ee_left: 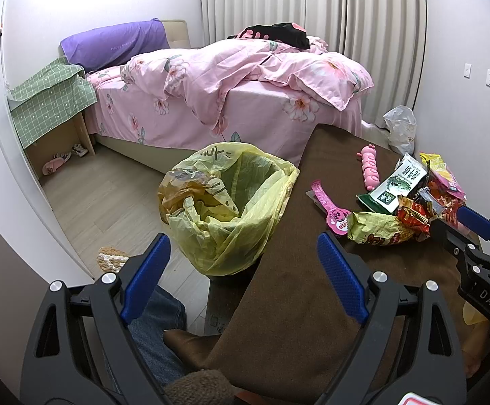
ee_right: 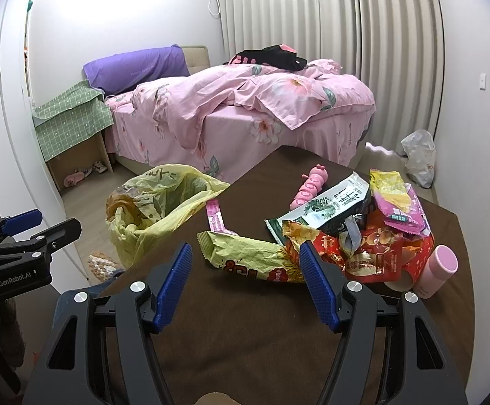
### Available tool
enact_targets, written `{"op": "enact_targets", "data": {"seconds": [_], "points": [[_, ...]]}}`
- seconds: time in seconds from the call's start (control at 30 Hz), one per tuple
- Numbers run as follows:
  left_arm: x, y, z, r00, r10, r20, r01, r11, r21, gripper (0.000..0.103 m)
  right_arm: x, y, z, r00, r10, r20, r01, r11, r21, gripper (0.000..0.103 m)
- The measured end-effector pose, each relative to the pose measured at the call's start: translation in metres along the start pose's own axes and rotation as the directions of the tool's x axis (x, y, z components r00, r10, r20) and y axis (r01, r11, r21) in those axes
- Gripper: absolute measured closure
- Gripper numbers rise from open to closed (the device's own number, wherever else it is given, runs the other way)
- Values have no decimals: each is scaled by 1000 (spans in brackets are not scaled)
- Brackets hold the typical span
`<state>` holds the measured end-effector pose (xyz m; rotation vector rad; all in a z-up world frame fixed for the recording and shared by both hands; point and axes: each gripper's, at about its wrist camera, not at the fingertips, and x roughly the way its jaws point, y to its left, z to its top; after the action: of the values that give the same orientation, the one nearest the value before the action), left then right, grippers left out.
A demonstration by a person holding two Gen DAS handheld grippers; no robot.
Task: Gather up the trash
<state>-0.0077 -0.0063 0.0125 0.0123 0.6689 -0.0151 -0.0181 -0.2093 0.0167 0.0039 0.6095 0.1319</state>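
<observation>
Hovering wide open and empty, the right gripper (ee_right: pixel 245 280) faces the wrapper (ee_right: pixel 248 256) at 12 o'clock; the left gripper (ee_left: pixel 241 270), fingers equally spread and empty, waits near the bin bag (ee_left: pixel 231 209).

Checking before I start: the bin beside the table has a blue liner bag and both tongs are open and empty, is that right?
Not quite. The liner bag in the bin is yellow, not blue, as the left wrist view shows. The rest holds: it stands beside the table, and both the left tongs and right tongs are open and empty.
</observation>
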Motion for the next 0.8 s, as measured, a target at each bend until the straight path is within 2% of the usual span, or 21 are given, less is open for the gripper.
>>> {"op": "enact_targets", "data": {"seconds": [0.33,0.5,0.67,0.77,0.8], "points": [[5,-6,-1,1000,-24,1,24,1000,5,19,1,-7,-4,1000,-18,-2,18,1000,0,40],[25,-18,0,994,-112,-10,112,994,13,19,2,-33,-8,997,-80,-15,80,997,23,40],[51,-35,1,972,-228,-53,230,973,22,19,3,-68,-16,988,-147,-38,149,986,69,40],[66,-49,2,952,-298,-73,301,953,42,18,4,-85,-19,984,-175,-43,178,981,75,40],[72,-54,3,943,-321,-83,326,944,48,14,4,-89,-20,981,-188,-42,190,979,69,40]]}}
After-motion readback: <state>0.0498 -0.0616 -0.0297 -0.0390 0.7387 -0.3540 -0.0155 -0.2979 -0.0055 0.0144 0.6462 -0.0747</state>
